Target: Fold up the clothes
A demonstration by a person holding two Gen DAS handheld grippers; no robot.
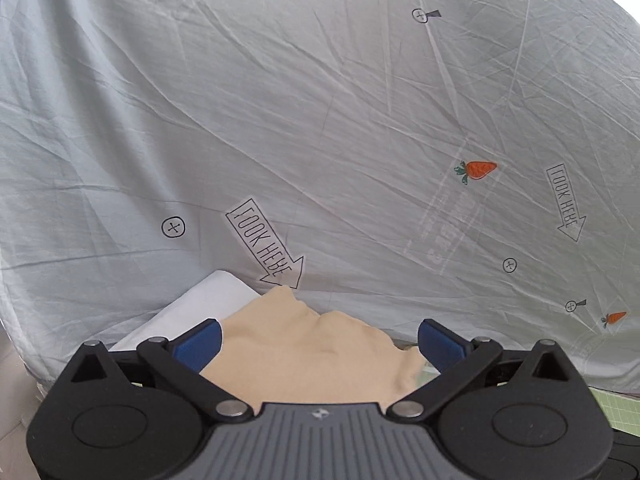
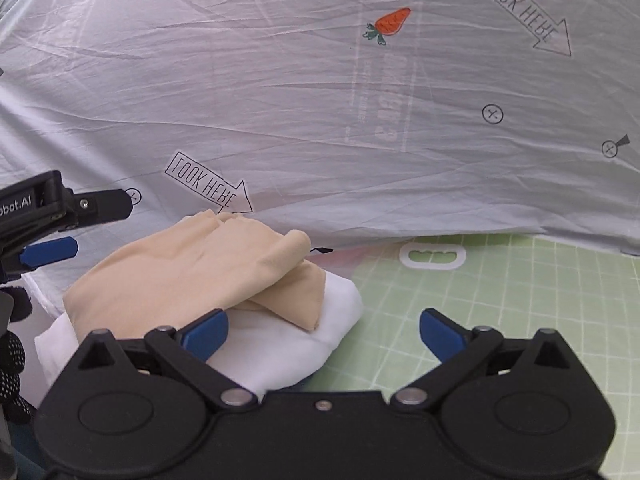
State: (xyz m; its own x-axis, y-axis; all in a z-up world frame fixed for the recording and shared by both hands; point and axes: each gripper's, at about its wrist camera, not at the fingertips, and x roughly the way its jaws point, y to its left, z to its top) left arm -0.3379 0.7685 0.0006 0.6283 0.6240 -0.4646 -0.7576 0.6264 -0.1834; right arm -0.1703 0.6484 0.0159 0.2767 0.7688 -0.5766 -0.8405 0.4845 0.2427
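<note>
A big pale sheet (image 2: 320,92), printed with carrots and "look here" arrows, hangs like a backdrop across the whole far side. Below it lies a green gridded mat (image 2: 500,300) with a white plastic ring piece (image 2: 432,258) resting on it near the sheet's hem.

On the mat's left part sits a folded white garment (image 2: 288,344), and on top of it a beige garment (image 2: 180,280), folded over loosely with one flap lying diagonally across towards the right. The beige piece's long axis runs roughly left to right from where the right gripper looks.

The right gripper (image 2: 324,330) hangs low and level just in front of the pile, fingers spread wide and holding nothing; the pile lies ahead and to its left, the left finger over the white cloth's edge. The left gripper (image 1: 318,344) comes in from the pile's left side, also level, fingers spread, with the beige cloth filling the gap between them though not pinched. I'd judge the left one nearer the beige garment and better placed to take or press its edge for the next fold.
</note>
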